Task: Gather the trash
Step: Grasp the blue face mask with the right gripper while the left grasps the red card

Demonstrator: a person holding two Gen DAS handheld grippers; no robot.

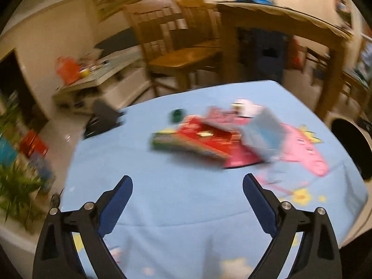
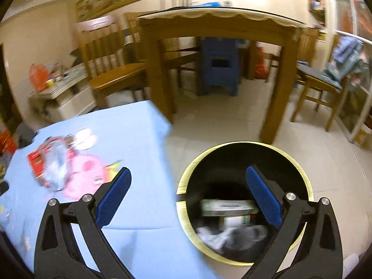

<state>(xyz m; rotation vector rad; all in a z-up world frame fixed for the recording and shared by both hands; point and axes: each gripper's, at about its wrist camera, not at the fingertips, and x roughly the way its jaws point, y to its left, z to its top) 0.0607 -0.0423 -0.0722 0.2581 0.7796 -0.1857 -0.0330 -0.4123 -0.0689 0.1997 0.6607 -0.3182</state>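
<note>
Trash lies heaped mid-surface: a red carton (image 1: pixel 204 137) under a crumpled bluish bag (image 1: pixel 262 137), within reach on the blue cloth (image 1: pixel 162 204). My left claw (image 1: pixel 187 181) faces it, spread wide and empty. My right claw (image 2: pixel 188 174), also wide and empty, hangs over the black bin (image 2: pixel 300 169), which already holds boxes and wrappers.
</note>
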